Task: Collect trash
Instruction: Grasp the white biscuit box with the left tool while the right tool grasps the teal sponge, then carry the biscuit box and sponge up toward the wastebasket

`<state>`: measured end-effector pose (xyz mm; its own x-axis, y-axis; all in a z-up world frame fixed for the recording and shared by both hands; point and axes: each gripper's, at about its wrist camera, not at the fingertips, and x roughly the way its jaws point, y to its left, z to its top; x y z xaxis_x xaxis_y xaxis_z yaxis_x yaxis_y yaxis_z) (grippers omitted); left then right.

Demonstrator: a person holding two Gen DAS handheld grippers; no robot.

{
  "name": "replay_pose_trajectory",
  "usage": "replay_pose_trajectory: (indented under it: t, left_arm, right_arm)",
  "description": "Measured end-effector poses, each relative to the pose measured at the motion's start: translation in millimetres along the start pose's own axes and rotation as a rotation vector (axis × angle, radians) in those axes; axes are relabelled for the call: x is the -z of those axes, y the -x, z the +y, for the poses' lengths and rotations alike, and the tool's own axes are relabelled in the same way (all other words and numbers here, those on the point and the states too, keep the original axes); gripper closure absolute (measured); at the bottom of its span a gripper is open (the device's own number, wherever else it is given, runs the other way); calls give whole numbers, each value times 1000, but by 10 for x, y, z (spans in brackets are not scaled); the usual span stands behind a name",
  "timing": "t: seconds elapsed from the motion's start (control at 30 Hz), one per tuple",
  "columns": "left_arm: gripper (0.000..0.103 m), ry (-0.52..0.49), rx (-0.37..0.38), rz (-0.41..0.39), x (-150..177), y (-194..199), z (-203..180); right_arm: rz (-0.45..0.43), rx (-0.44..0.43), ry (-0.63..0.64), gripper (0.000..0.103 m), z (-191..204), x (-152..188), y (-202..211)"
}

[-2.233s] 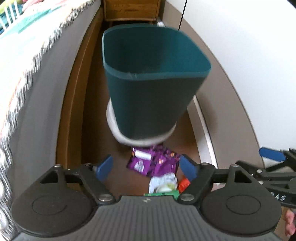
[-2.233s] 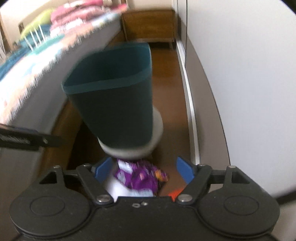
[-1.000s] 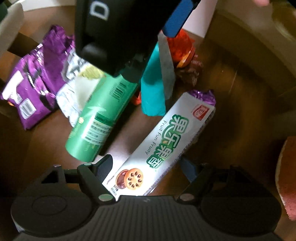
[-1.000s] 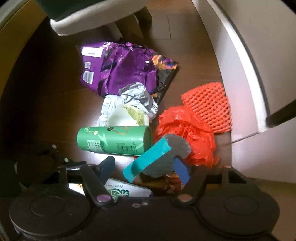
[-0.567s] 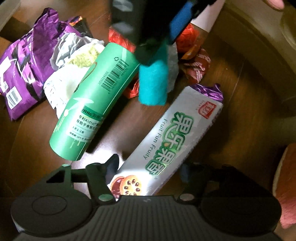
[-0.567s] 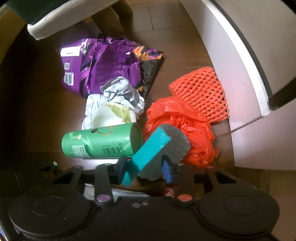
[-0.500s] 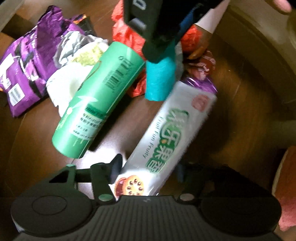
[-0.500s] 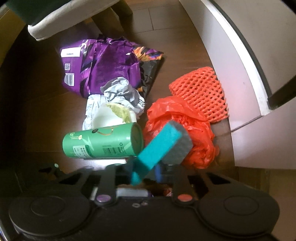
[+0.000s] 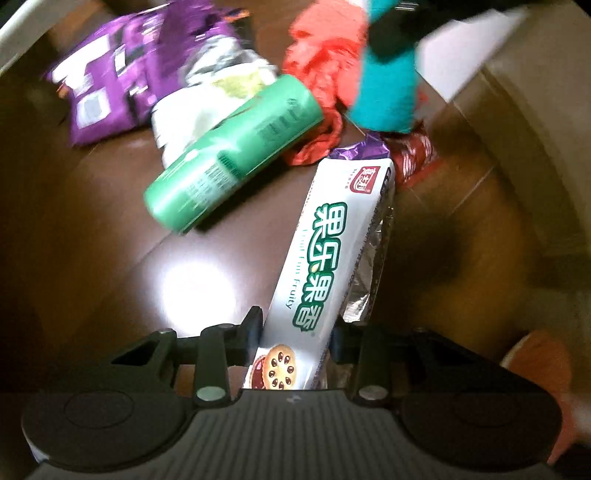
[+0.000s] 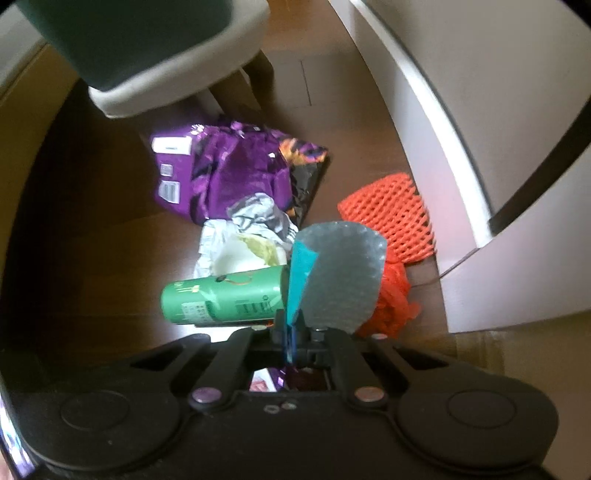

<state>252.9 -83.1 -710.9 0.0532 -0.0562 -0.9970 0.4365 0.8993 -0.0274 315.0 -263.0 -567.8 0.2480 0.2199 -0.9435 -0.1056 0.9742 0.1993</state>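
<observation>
So the only writing you can really read is on the white biscuit pack (image 9: 332,251): big green Chinese characters, "Fruit Fun Fruity" in small green print down the side, a red square logo near its far end and a picture of a jam-topped biscuit at the near end. The left gripper (image 9: 295,332) has just been closing and now pinches that pack by its near end, jaws only part-way in because the pack fills the gap, with a flap of silver foil hanging off its right side. The right gripper (image 10: 295,332) has just snapped all the way shut on one teal-and-silver wrapper (image 10: 332,273), which sticks up out of the jaws. Still on the brown wood floor (image 10: 92,258), one of each: a green can (image 10: 221,299) on its side with a label too blurred to read, a purple snack bag (image 10: 236,170) with white label patches and a barcode I can't make out, a crumpled white and silver wrapper (image 10: 243,240), a scrunched orange-red plastic bag (image 10: 391,306) and an orange foam net sleeve (image 10: 391,214) against the white baseboard (image 10: 424,155). The purple bag lies nearest the dark green bin (image 10: 122,33), which stands on a pale round base (image 10: 177,88) at the far end of the floor. A small red wrapper (image 9: 413,158) lies just past the pack's far end in the left wrist view.
</observation>
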Motion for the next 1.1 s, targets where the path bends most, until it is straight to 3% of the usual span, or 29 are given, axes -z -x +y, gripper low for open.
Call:
replay_pose_trajectory:
  t: [0.2,0.5,0.87,1.1]
  left_arm:
    - [69,162,7,-23,118,570,183]
    - [69,383,-1,-125,-49,1742,611]
    - [69,520,-27,-301,-397,3136,1094]
    - [69,574,-28,-413,-794,3845,1421]
  right_arm:
    - [-22,-9,34,102,80,-71,545]
    - [-88,-50,156,102,452,-458,1409]
    - [-293,-87,289,102,977,-1223,2408]
    - [-397,-113,331,102,1129,-1842,2719]
